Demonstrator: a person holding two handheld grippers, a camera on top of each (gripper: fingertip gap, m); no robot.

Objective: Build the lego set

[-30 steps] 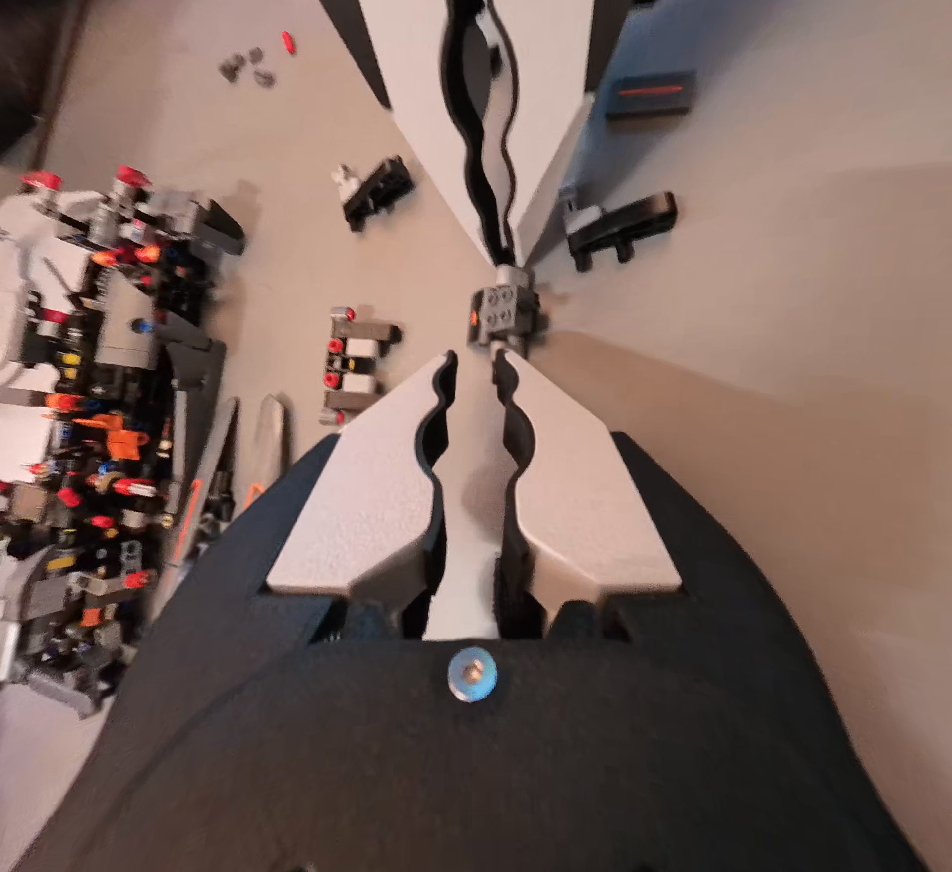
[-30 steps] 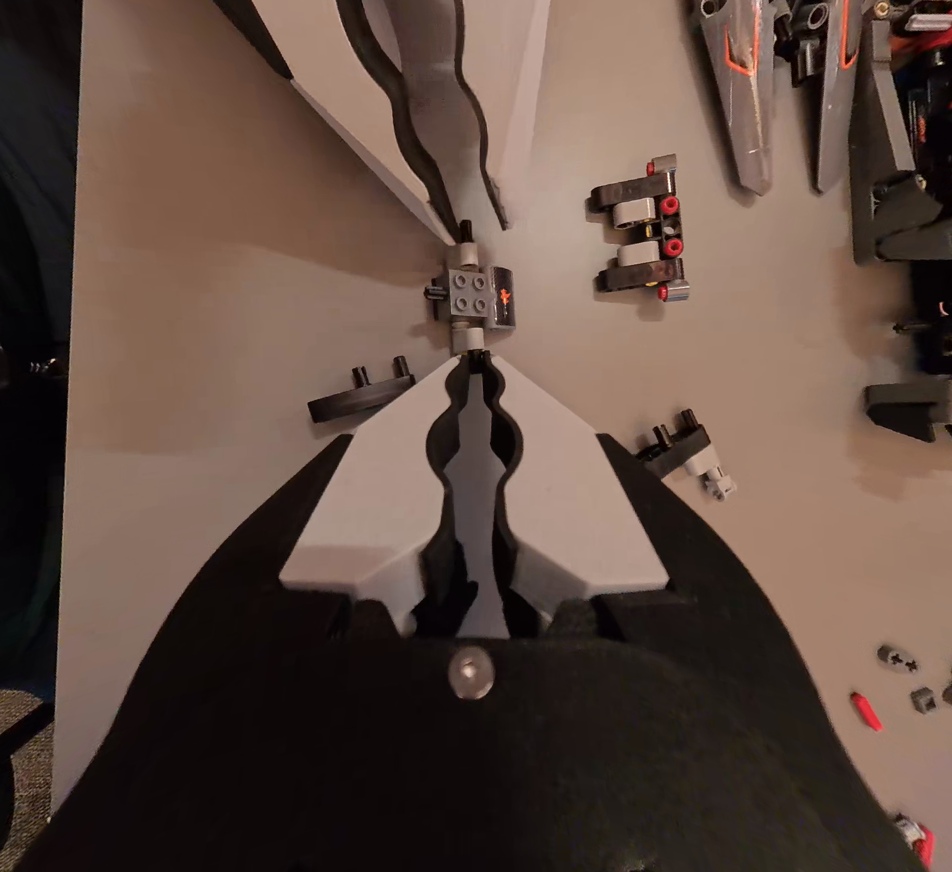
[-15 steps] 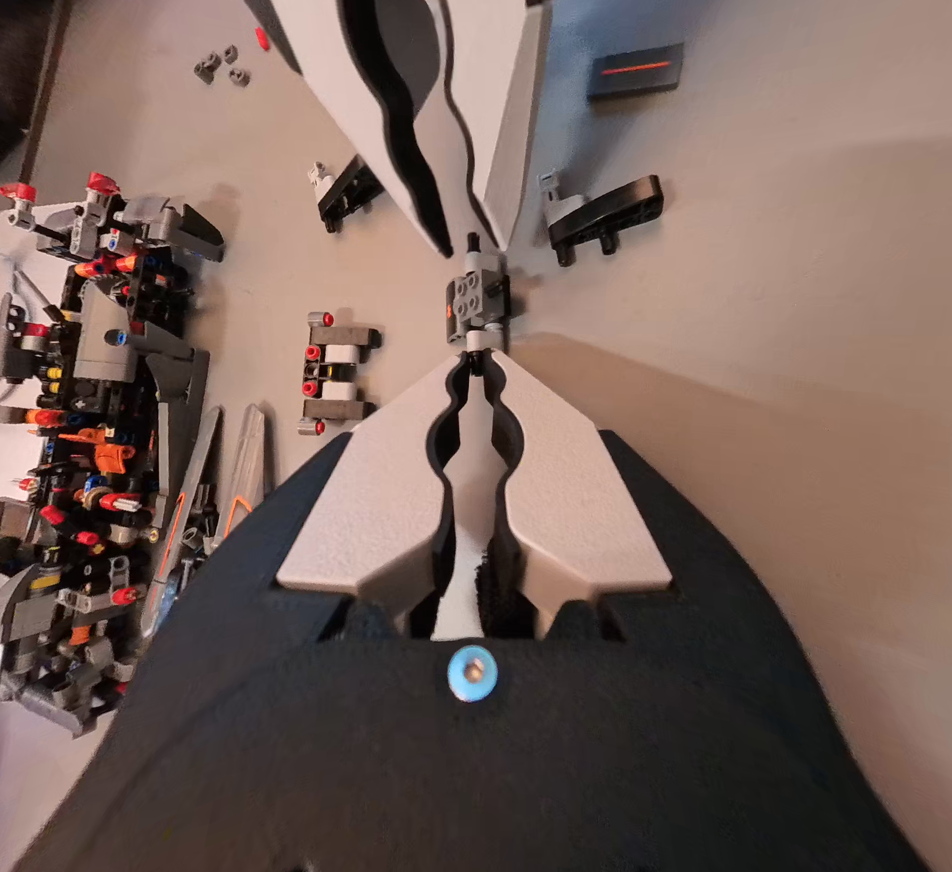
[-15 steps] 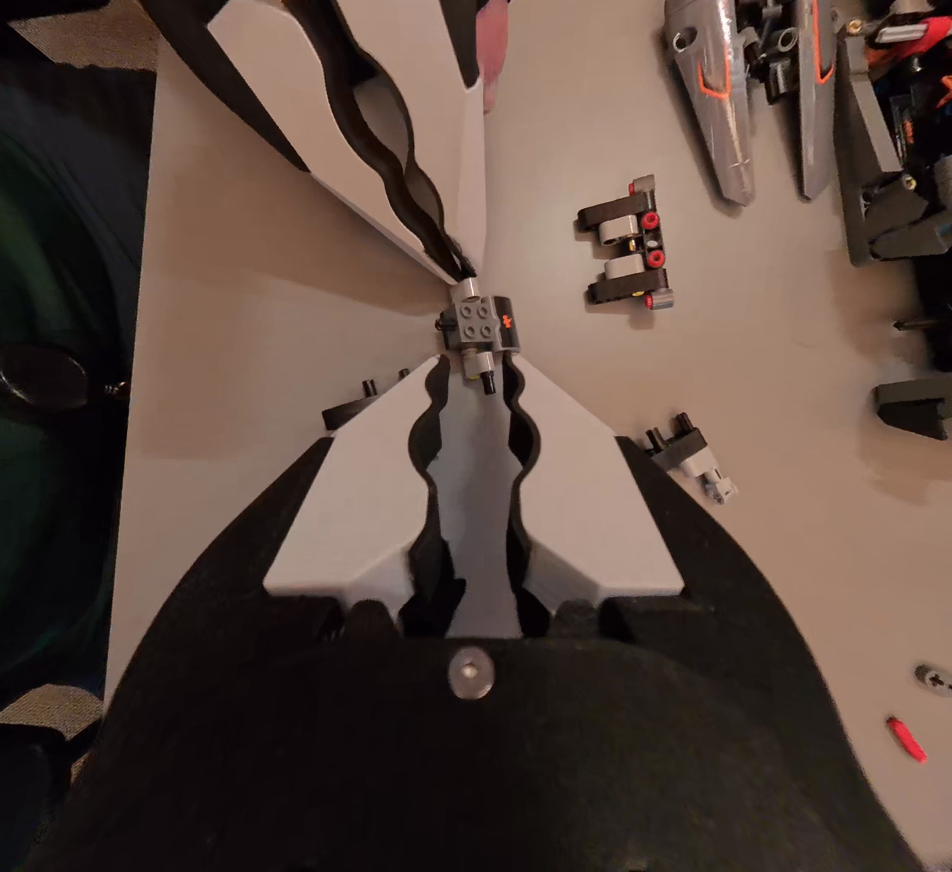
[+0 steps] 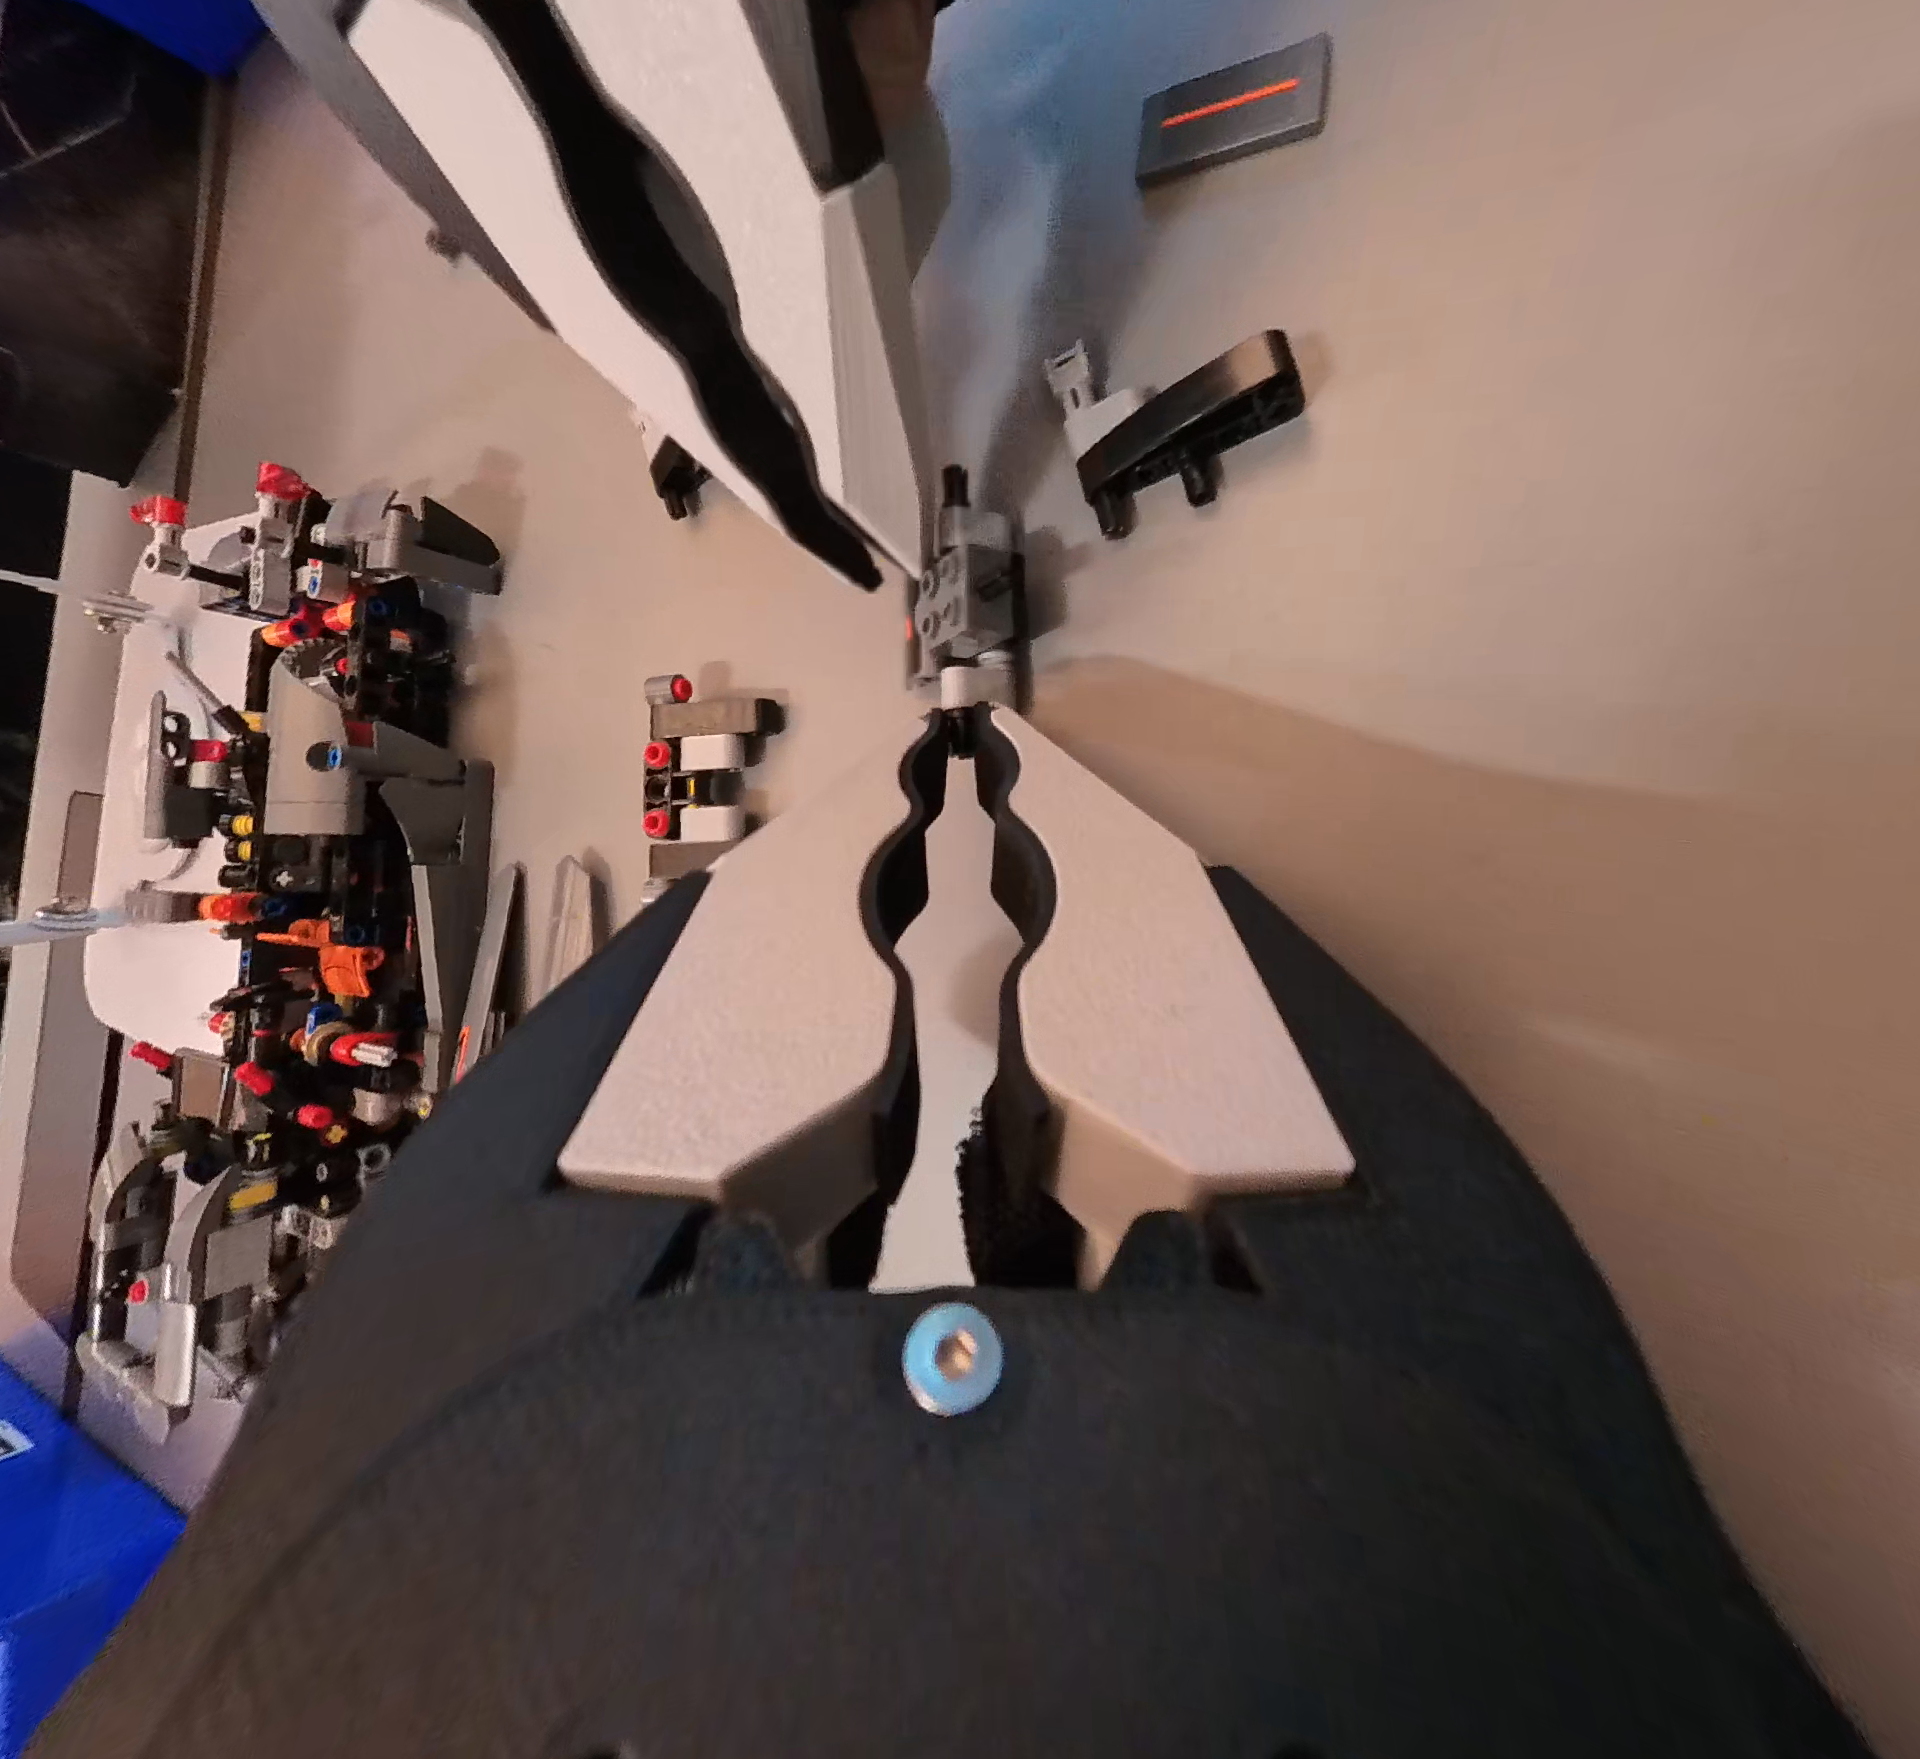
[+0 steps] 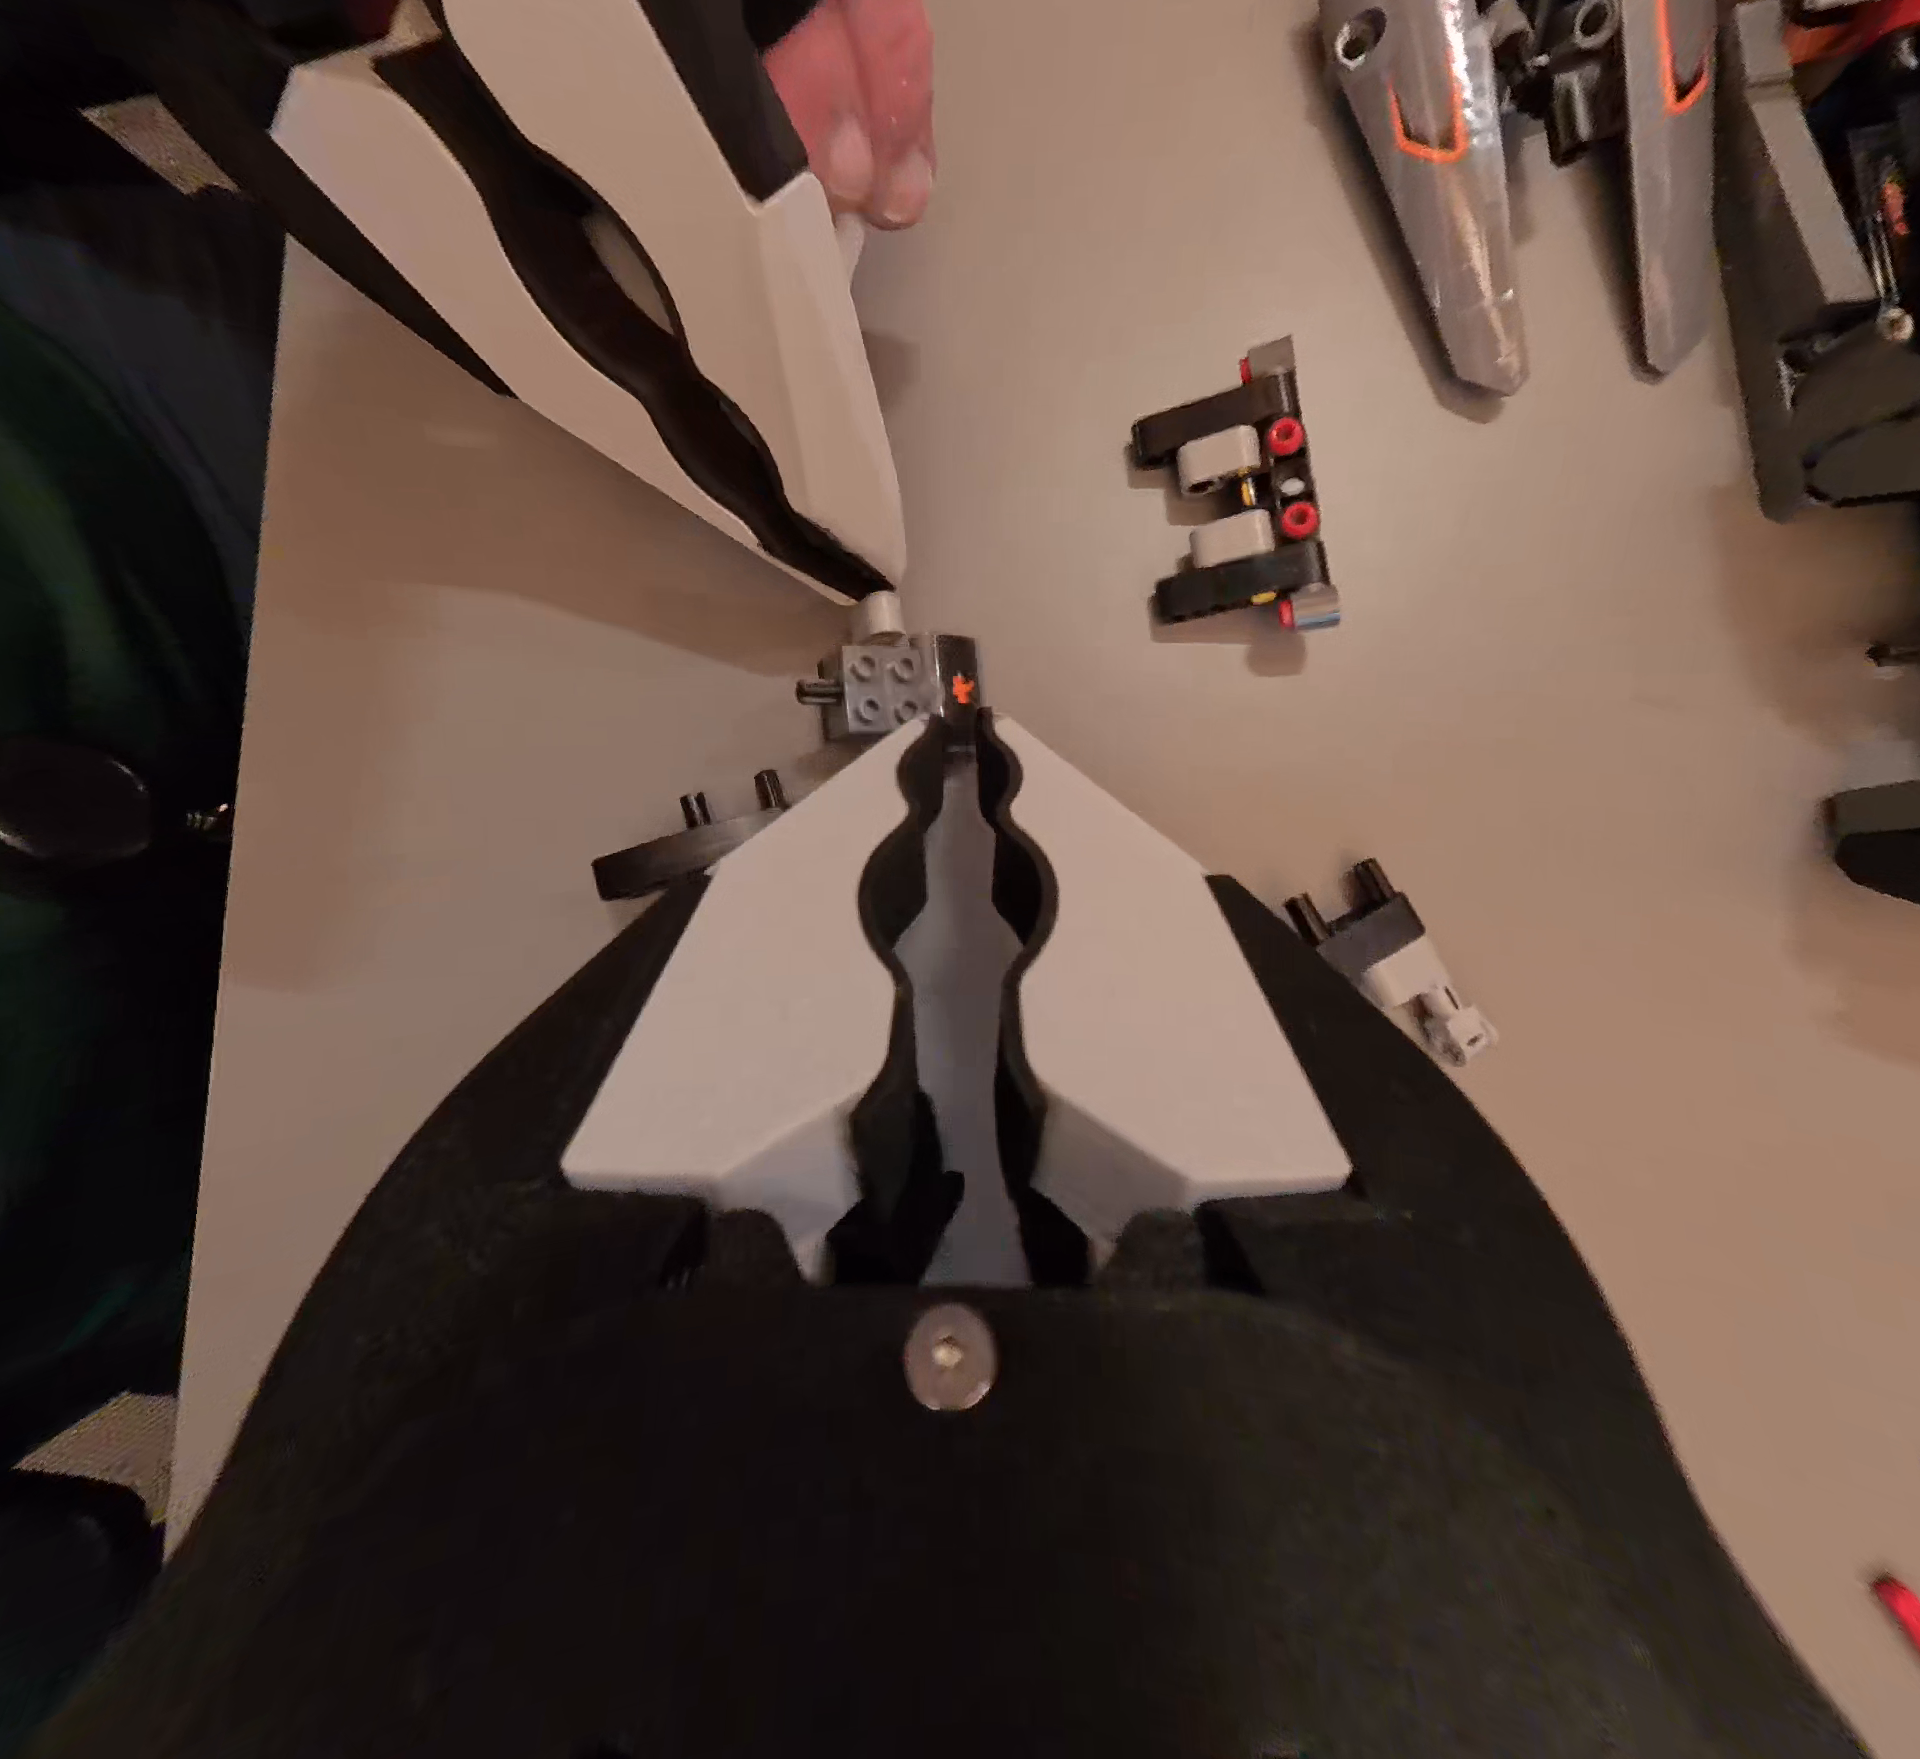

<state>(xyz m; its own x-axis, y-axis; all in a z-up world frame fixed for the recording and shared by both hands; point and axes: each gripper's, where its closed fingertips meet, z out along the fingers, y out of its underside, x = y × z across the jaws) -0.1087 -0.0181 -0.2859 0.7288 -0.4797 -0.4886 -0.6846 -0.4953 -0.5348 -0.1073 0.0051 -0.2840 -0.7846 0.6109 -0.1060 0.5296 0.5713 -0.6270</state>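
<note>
1. Left tongs [image 5: 961,722] are narrow and hold the block [image 5: 961,608] by its pale pin [image 5: 971,683], just past their tips.
2. Right tongs [image 6: 961,738] are narrow too. They seem to nip the black end of the block, the end with the orange mark; how deep the grip goes, we cannot tell.
3. What has changed: a second ago the right tongs alone held the block and the left ones stood wide before it. Half a second ago the left ones had closed on the pin and the right ones had opened. Now the right tongs have closed again, but on another side of the block.
4. We judge that this was a regrip. The block passed from one pair to the other so that the right tongs could take it at a better place.
5. The block hangs between the two pairs of tips, above the table [image 5: 1455,878].
6. Left of the left tongs lies a small frame [image 5: 707,774] with red pins, and farther left the big model [image 5: 301,826]. We suppose the block must go to one of these.
</note>
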